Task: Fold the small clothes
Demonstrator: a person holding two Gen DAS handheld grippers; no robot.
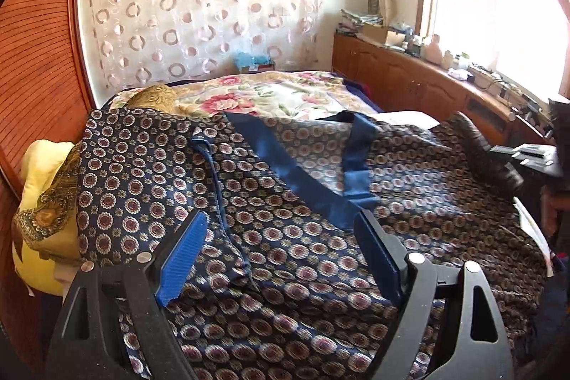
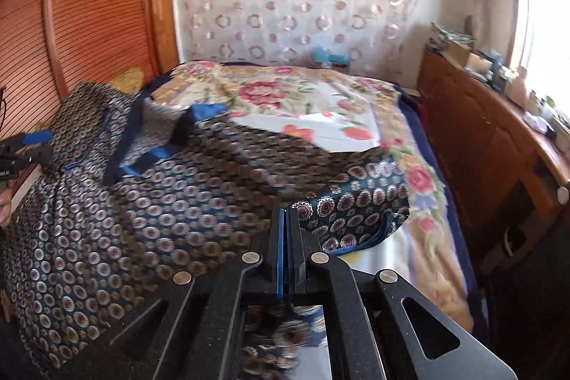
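Because a fold needs one edge lifted, the right claw (image 2: 285,230) is closed, and it seems to pinch an edge of the dark blue silky garment with round medallion print (image 2: 160,202) (the fabric runs under its tips, so the grip is my judgement). This garment lies spread on the flowered bed cover (image 2: 420,180), mostly to the left of this claw. The left claw (image 1: 281,237) is wide open and holds nothing; the garment lies directly below and ahead of it.

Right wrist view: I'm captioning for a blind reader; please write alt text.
The right gripper, jaws shut, sits at the sleeve edge of a navy medallion-print garment spread on a floral bedspread. The left gripper shows at far left.
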